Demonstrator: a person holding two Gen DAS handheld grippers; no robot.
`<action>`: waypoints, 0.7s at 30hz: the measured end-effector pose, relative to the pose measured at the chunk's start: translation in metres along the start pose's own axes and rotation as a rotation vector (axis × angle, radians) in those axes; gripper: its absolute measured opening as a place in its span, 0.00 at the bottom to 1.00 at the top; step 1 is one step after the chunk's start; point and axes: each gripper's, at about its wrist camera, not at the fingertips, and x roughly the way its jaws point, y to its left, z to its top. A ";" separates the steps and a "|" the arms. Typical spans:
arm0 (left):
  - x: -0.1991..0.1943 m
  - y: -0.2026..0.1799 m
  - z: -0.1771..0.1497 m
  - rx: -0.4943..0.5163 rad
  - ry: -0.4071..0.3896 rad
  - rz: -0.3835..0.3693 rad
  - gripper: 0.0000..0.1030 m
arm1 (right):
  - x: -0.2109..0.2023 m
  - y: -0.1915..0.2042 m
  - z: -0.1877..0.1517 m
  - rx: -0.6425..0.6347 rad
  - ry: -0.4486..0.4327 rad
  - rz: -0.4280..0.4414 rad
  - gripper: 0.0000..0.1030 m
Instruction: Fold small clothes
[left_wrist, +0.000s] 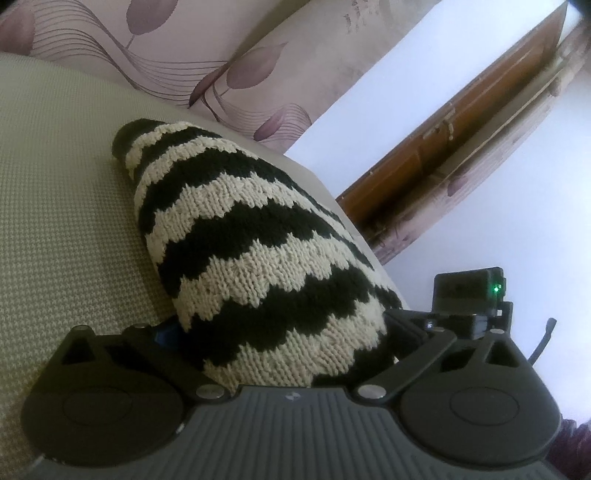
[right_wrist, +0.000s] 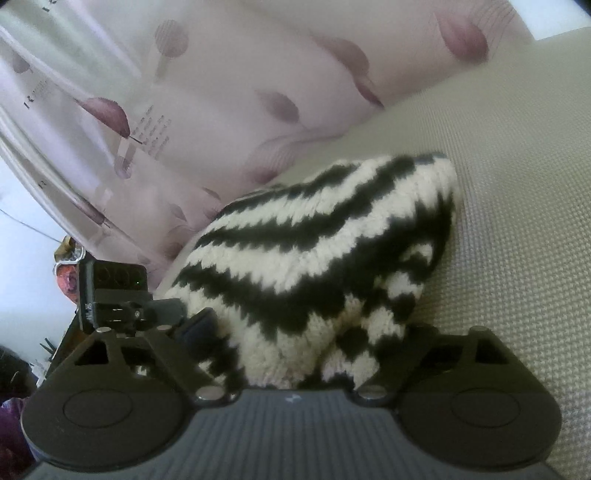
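Closest to me, my left gripper is spread wide, and the near end of the striped knit garment bulges into the gap between its jaws. I cannot see the pads pressing on the wool; the fingers stand out to either side of the bundle, so I read this as an open straddle, not a pinch. My right gripper is likewise spread, with the same garment heaped between its arms, one dark finger just touching the knit at the left side of that view.

The garment, black and cream in wavy bands, is bunched into a rounded mound that runs away from both grippers and lies on the pale woven cushion. From my left side it tapers to a narrow dark tip at the far end; from my right it ends in a blunt folded corner.

I judge it light, thick and very soft: chunky stitches that will stretch, sag and spring back instead of holding a crease. It should not slip, since the wool grips well, but a loop could snag on a finger edge. I would take it by an edge or corner of a single layer, not the fat middle, so it can be drawn flat first.

Beyond the cushion hangs a curtain with purple leaves, and to the right of my left gripper a brown wooden frame.
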 end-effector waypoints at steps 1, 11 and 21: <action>0.000 -0.001 -0.001 -0.002 -0.008 0.008 0.96 | 0.000 0.000 0.000 0.003 -0.007 0.004 0.89; -0.012 -0.016 -0.011 0.018 -0.057 0.103 0.65 | -0.001 0.006 -0.008 0.010 -0.027 -0.046 0.56; -0.049 -0.040 -0.024 0.029 -0.104 0.108 0.64 | -0.014 0.035 -0.022 0.043 -0.095 -0.019 0.54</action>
